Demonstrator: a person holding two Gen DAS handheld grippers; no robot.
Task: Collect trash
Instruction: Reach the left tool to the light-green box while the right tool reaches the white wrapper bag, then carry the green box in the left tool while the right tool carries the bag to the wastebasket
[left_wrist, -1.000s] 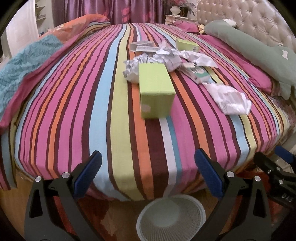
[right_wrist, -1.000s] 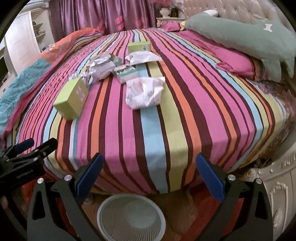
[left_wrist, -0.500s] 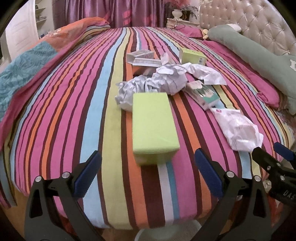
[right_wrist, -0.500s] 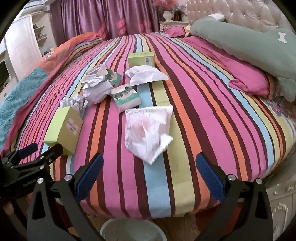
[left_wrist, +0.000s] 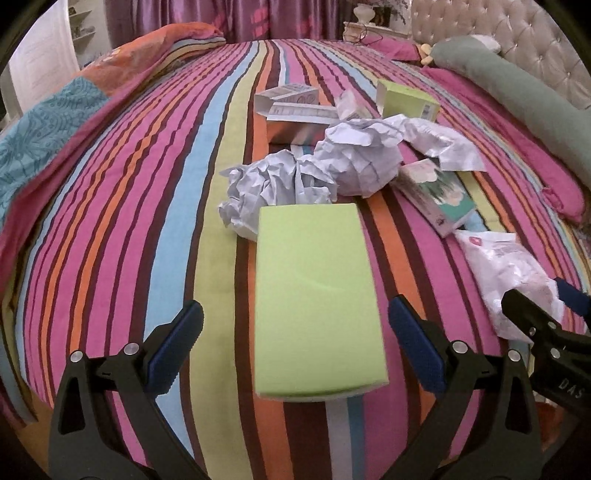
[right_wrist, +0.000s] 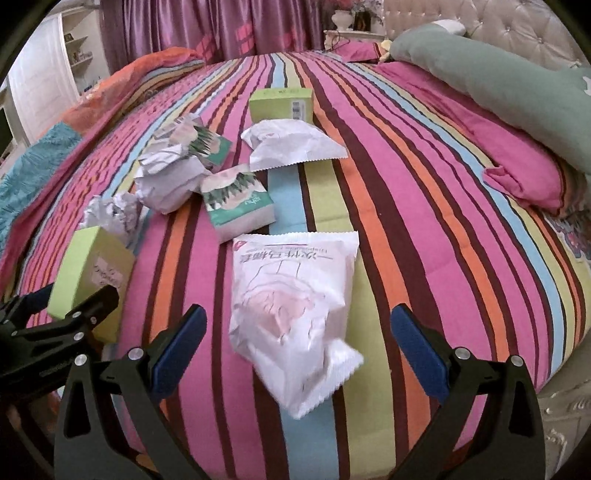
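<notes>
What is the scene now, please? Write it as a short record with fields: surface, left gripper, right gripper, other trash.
surface: striped bedspread
left gripper: left gripper open, one finger on each side of the green box, not yet closed on it
right gripper: right gripper open, the white plastic bag lies between its fingers
other trash: crumpled paper, tissue pack, second green box, second white bag
pillow: long green pillow at the far right of the bed

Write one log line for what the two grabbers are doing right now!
left gripper: open, around green box | right gripper: open, around white wrapper | nothing grasped | striped bed
</notes>
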